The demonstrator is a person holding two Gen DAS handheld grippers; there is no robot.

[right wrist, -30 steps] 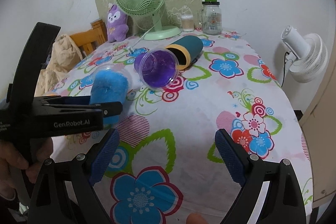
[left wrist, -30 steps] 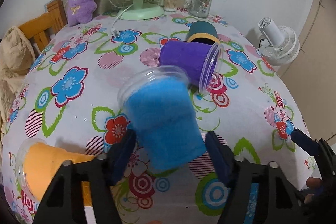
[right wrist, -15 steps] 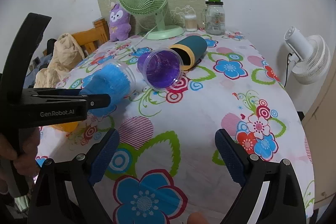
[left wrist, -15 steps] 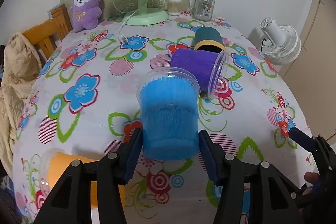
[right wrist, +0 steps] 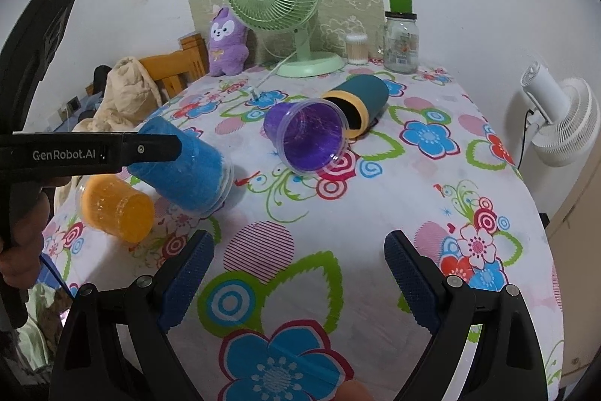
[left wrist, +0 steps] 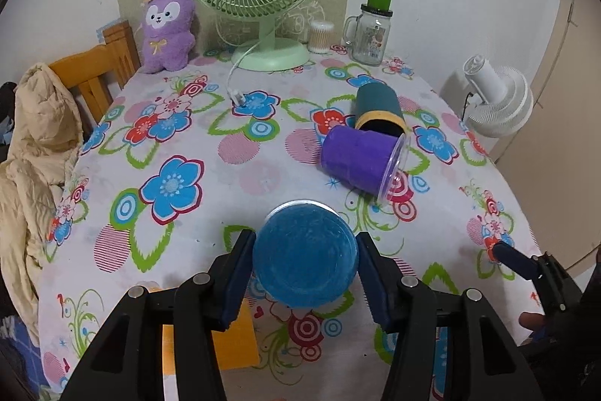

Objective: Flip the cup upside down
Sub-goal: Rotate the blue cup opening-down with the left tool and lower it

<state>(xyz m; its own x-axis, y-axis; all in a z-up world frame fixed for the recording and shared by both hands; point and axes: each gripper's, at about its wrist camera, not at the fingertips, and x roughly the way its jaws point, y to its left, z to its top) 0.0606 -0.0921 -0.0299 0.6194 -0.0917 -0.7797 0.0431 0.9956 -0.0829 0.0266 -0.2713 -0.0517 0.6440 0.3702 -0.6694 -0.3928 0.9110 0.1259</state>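
My left gripper [left wrist: 304, 264] is shut on the blue cup [left wrist: 304, 260]. In the left wrist view I see the cup's flat base facing the camera, its clear rim pointing away and down. In the right wrist view the blue cup [right wrist: 188, 171] is tilted, mouth toward the flowered tablecloth [right wrist: 300, 232], rim close above it, with the left gripper's finger [right wrist: 150, 147] across it. My right gripper [right wrist: 298, 273] is open and empty over the near table edge. It shows at the right edge of the left wrist view [left wrist: 526, 265].
An orange cup [right wrist: 116, 203] lies on its side left of the blue cup. A purple cup [right wrist: 306, 138] and a teal cup [right wrist: 358, 104] lie on their sides mid-table. A green fan [right wrist: 278, 10], plush toy [right wrist: 227, 42], jar [right wrist: 402, 40] stand at the back; a white fan [right wrist: 559, 117] at right.
My left gripper has rolled the blue cup over from upright and tilted to mouth-down, base now toward the camera, and lowered it toward the cloth. The right gripper has stayed put.
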